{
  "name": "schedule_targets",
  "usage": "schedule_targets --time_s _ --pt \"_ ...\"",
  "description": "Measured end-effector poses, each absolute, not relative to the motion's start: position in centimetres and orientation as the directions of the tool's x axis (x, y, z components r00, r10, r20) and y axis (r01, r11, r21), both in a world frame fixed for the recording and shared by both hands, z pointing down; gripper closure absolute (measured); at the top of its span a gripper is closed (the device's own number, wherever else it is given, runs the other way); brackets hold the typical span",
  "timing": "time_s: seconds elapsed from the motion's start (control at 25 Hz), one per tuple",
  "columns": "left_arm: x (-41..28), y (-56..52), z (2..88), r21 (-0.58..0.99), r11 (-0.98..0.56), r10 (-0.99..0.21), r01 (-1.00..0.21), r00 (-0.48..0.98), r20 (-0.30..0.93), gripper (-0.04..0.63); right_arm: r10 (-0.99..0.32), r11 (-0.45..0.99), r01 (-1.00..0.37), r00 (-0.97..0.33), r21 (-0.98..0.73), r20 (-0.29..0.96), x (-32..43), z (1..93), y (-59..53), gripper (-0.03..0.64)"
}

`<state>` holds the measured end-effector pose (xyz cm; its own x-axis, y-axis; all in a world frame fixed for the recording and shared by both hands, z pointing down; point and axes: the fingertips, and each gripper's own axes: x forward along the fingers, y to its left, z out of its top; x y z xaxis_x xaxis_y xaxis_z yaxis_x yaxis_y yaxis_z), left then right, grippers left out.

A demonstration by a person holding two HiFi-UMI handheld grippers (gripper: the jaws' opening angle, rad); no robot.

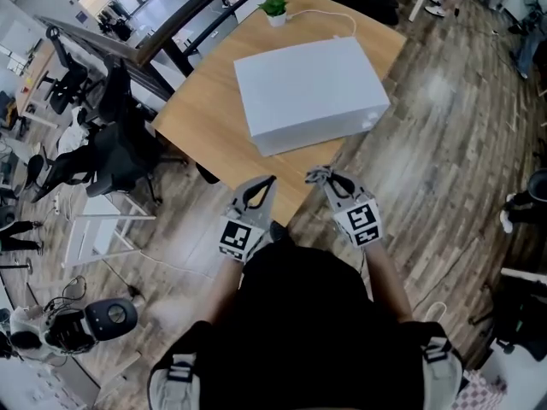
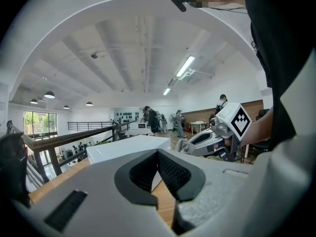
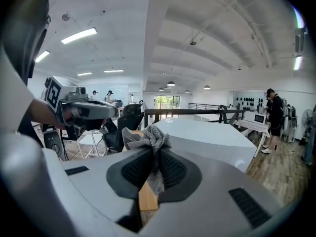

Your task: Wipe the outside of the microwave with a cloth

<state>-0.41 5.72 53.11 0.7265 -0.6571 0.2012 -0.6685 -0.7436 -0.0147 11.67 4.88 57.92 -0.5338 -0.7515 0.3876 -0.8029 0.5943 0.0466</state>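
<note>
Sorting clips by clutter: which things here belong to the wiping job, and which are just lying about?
Job: microwave, grey cloth, right gripper holding it, left gripper, wooden table.
Lying about: potted plant, black office chair.

You stand at the near corner of a wooden table (image 1: pixel 201 114), looking down on a white microwave (image 1: pixel 309 92) that sits on it. A small potted plant (image 1: pixel 274 8) stands at the far edge, well apart from the microwave, and a white cable (image 1: pixel 323 13) runs from beside the plant to behind it. Your left gripper (image 1: pixel 267 184) and right gripper (image 1: pixel 330 178) hover side by side over that near corner, not touching the microwave. A grey cloth (image 1: pixel 319 175) is bunched at the right gripper's tip. A black office chair (image 1: pixel 115 152) stands to your left.
</note>
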Motion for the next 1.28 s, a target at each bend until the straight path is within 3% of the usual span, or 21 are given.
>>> schedule_targets --time_s 0.68,1.28 --pt "-8.0 -1.5 53.7 0.033 -0.756 -0.634 -0.654 0.744 0.210 0.595 -0.724 0.601 -0.799 -0.553 -0.017 0.412 1.2 58.8 -6.2 0.586" --pt "-7.4 -4.1 52.9 0.017 -0.683 -0.702 -0.730 0.663 0.260 0.595 -0.648 0.678 -0.735 -0.581 0.025 0.493 -2.4 60.8 -12.5 0.586"
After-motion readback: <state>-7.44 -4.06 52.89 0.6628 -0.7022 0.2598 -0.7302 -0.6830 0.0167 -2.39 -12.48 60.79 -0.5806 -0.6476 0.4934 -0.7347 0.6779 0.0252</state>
